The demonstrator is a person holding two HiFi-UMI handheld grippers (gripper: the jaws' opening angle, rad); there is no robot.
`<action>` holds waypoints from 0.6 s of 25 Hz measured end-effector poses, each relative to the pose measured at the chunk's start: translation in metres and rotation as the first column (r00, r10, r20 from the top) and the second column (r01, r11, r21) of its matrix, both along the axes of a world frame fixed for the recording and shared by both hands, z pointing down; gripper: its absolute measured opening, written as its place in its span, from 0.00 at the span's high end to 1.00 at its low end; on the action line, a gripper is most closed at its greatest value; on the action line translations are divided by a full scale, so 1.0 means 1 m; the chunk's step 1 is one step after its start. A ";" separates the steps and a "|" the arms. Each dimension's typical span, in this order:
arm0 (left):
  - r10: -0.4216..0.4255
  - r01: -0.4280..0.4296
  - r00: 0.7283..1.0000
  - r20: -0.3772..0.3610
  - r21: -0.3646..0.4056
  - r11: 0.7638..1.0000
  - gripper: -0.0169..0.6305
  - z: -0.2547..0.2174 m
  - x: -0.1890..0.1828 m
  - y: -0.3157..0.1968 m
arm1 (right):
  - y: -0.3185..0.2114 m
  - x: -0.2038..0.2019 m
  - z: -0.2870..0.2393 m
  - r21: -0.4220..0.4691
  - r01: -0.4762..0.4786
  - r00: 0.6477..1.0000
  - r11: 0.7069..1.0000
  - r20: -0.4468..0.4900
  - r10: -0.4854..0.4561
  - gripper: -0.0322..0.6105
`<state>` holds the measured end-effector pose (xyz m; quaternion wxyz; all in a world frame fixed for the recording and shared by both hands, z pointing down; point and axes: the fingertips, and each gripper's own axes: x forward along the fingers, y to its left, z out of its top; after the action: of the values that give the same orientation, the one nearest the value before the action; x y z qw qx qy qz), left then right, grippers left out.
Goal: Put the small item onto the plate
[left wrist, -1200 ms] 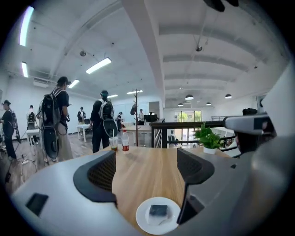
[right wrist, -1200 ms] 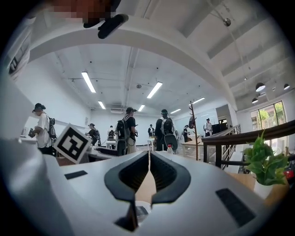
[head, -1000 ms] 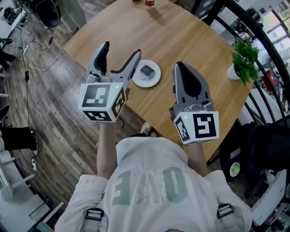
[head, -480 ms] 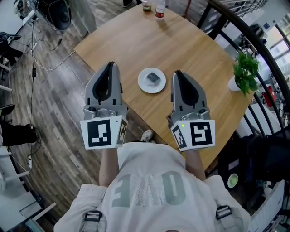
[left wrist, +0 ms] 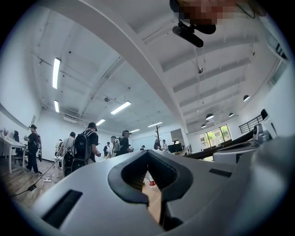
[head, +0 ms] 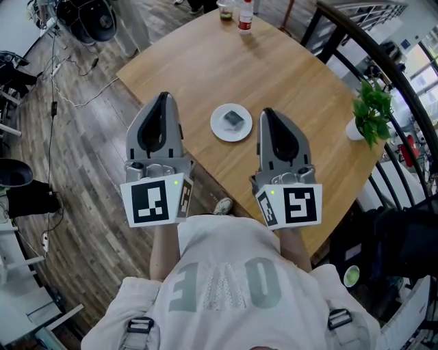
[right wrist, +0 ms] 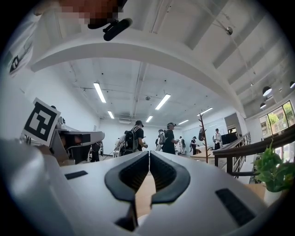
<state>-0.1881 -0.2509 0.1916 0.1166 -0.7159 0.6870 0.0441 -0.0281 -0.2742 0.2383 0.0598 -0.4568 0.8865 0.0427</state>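
We see the round white plate (head: 217,128) on the wooden table (head: 205,61), and the small item (head: 234,118), a dark grey block, lies on it near the middle.

The left gripper (head: 163,97) and the right gripper (head: 267,111) hang above the table's near edge, one on either side of the plate and clear of it. From the tip of the left gripper the plate lies at 3 o'clock. From the tip of the right gripper it lies at 9 o'clock.

In the left gripper view the jaws are closed, tip against tip, with nothing between them; only a strip of table shows through the gap lower down. In the right gripper view the jaws are likewise closed and empty. Both grippers point across the table toward a bright hall, where people with backpacks (left wrist: 85,145) stand in a group.

At 12 o'clock from the plate, at the table's far edge, stand a bottle (head: 245,15) with a red label and a cup (head: 225,9) just beside it. At 3 o'clock from the plate, well apart from it, a green plant (head: 373,109) in a white pot stands at the table's right edge.
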 end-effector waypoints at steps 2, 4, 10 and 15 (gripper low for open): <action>0.001 -0.001 1.000 0.000 0.008 1.000 0.96 -0.001 0.001 -0.001 | -0.002 0.001 0.001 -0.002 -0.002 1.000 1.000 0.000 0.002 0.92; 0.000 0.000 1.000 -0.003 0.010 1.000 0.96 -0.002 0.002 -0.002 | -0.003 0.003 0.000 -0.002 -0.006 1.000 1.000 0.003 0.006 0.92; 0.018 -0.018 1.000 -0.010 -0.003 1.000 0.96 0.002 0.007 -0.002 | -0.002 0.007 -0.001 0.002 -0.014 1.000 1.000 0.011 0.014 0.92; 0.035 -0.035 0.999 -0.003 -0.008 0.999 0.96 0.004 0.014 -0.001 | 0.000 0.006 -0.001 0.006 -0.013 1.000 1.000 0.012 0.012 0.92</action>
<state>-0.1746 -0.2521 0.1961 0.1120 -0.7281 0.6748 0.0446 -0.0221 -0.2746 0.2376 0.0662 -0.4624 0.8831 0.0432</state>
